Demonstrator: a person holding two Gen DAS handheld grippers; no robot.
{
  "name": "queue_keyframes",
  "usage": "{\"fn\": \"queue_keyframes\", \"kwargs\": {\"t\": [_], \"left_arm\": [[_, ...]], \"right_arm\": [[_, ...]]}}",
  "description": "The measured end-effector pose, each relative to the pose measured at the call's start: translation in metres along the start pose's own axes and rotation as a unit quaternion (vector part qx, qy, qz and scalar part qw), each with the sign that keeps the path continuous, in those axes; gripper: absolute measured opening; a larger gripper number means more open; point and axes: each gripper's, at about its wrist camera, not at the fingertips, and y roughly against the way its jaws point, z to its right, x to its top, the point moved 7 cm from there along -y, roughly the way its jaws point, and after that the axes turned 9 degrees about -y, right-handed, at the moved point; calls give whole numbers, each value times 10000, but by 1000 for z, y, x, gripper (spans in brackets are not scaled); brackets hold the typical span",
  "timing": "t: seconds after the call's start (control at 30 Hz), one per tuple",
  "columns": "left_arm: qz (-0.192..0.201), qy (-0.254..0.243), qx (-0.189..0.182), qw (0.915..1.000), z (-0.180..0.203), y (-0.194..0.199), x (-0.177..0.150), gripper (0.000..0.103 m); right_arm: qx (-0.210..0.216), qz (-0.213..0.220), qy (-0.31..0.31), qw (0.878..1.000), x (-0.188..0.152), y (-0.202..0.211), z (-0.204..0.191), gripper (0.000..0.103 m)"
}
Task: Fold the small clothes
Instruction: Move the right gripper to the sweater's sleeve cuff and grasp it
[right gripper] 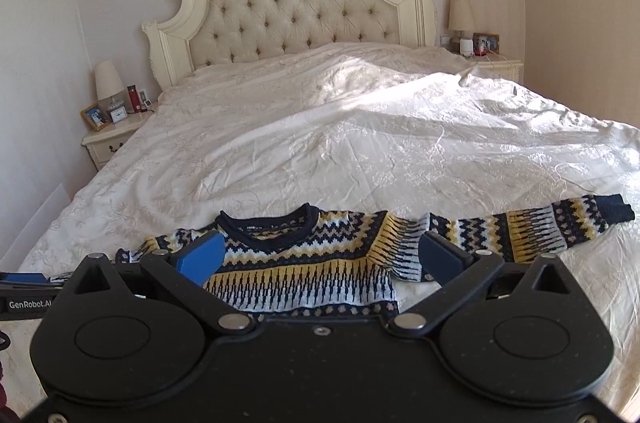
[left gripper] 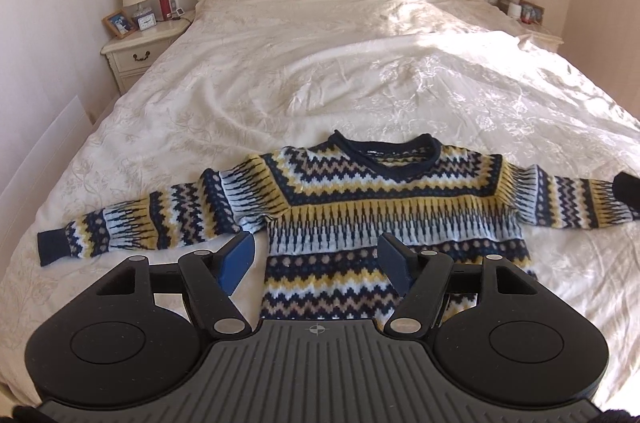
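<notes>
A cream bed [left gripper: 320, 71] with a tufted headboard [right gripper: 296, 11] carries the patterned sweater [left gripper: 384, 215], spread flat near the foot edge, neckline towards the headboard and both sleeves stretched out towards the side edges. The left gripper [left gripper: 318, 263] hangs over the sweater's lower body, jaws wide apart, gripping nothing. The right gripper [right gripper: 320, 263] sits above its chest and right shoulder, jaws equally wide, also empty

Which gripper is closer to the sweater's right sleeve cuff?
Right. The right gripper hovers open over the shoulder nearest that cuff; the left gripper hangs open above the sweater body.
</notes>
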Motion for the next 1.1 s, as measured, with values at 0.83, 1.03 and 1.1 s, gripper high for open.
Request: {"fn": "queue_keyframes", "kwargs": {"t": [0.83, 1.03, 1.1], "left_arm": [[-1119, 431, 362, 9921, 75, -55, 1, 56], [-1269, 557, 447, 9893, 94, -64, 5, 57], [-1309, 589, 482, 9885, 99, -67, 6, 57]], "right_arm": [[-850, -1425, -945, 9816, 39, -101, 240, 78], [-1133, -1512, -1195, 9747, 60, -110, 306, 77], [-1250, -1516, -1294, 9719, 63, -111, 325, 77]]}}
